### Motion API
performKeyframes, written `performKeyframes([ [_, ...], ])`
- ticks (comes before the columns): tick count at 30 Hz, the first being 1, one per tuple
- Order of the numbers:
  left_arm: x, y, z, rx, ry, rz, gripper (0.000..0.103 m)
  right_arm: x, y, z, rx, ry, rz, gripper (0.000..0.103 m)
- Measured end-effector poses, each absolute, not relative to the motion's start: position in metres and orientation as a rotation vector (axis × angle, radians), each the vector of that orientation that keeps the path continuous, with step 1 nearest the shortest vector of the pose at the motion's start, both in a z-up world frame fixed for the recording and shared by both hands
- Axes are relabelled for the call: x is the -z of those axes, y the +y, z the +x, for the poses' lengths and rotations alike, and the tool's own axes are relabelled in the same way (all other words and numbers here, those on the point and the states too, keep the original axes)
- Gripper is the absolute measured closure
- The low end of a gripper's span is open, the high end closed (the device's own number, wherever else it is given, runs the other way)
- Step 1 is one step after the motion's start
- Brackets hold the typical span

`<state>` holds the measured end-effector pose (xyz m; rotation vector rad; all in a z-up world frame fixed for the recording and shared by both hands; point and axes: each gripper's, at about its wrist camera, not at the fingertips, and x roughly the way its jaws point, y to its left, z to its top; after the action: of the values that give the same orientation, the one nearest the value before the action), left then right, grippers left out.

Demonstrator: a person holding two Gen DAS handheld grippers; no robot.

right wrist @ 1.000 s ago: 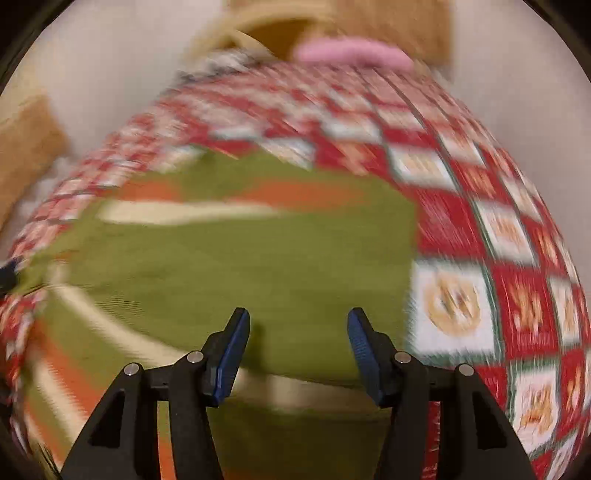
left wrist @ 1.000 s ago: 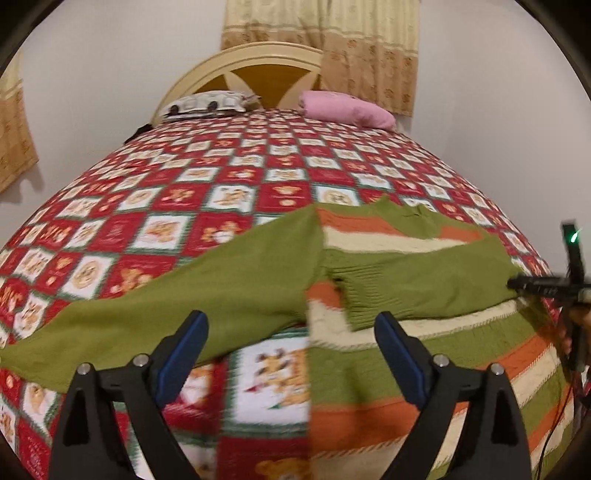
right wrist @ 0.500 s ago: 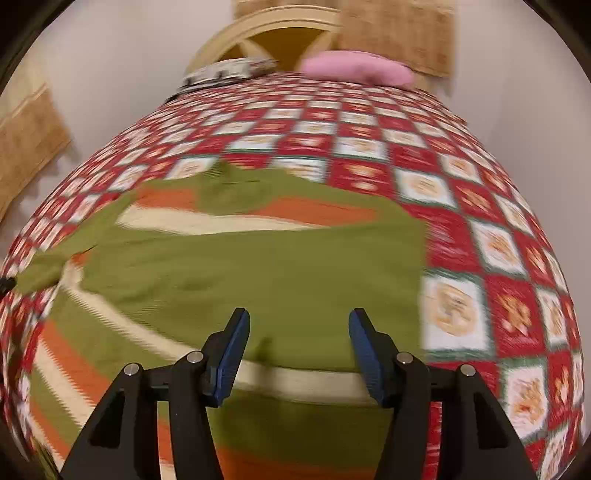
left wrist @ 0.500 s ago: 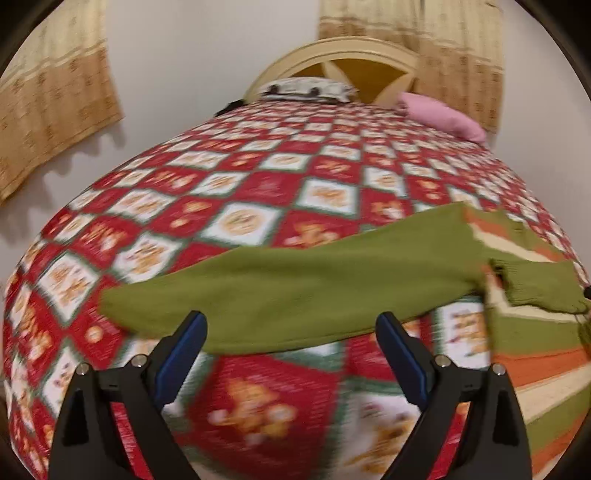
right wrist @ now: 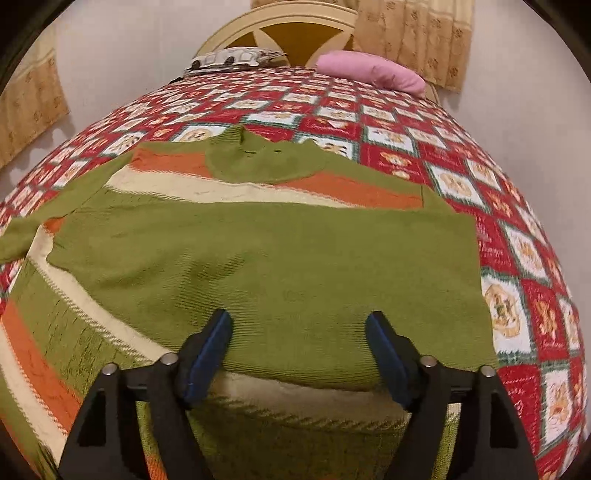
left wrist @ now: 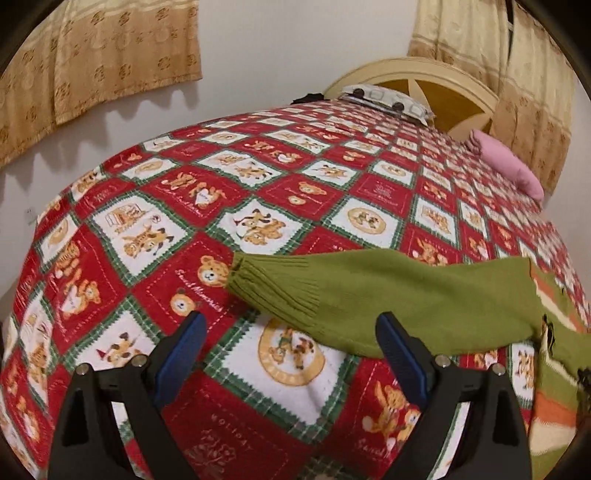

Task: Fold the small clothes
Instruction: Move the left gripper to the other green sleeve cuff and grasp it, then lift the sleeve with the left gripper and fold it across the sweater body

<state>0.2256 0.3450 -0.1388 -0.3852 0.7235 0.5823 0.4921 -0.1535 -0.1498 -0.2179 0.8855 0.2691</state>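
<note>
Looking down, we see the green striped sweater (right wrist: 258,258) flat on the bed (left wrist: 258,192), one sleeve (left wrist: 369,295) stretched left. Our left gripper (left wrist: 291,350) hovers over the quilt by the cuff, fingers wide, holding nothing. Our right gripper (right wrist: 299,347) has just been opening above the folded sleeve, nothing gripped. Pink pillow (right wrist: 369,70), headboard (right wrist: 280,22), curtains (left wrist: 92,55) behind.

Left claw (left wrist: 290,341) jaws spread wide, right claw (right wrist: 299,341) just opening, both tilted downward
</note>
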Motion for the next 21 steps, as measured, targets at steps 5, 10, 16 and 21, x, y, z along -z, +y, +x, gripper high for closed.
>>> performKeyframes([
  [5,0.148,0.354,0.238,-0.605,0.727,-0.443,0.012,0.150,-0.150,0.488,-0.258,0.866,-0.231,0.024],
  [10,0.155,0.369,0.248,-0.645,0.728,-0.446,0.036,0.150,-0.148,0.486,-0.249,0.855,-0.248,0.024],
  [16,0.151,0.381,0.238,-0.598,0.674,-0.564,0.097,0.150,-0.148,0.487,-0.248,0.853,-0.248,0.024],
  [21,0.117,0.365,0.238,-0.543,0.601,-0.523,0.097,0.150,-0.149,0.487,-0.249,0.854,-0.246,0.023],
])
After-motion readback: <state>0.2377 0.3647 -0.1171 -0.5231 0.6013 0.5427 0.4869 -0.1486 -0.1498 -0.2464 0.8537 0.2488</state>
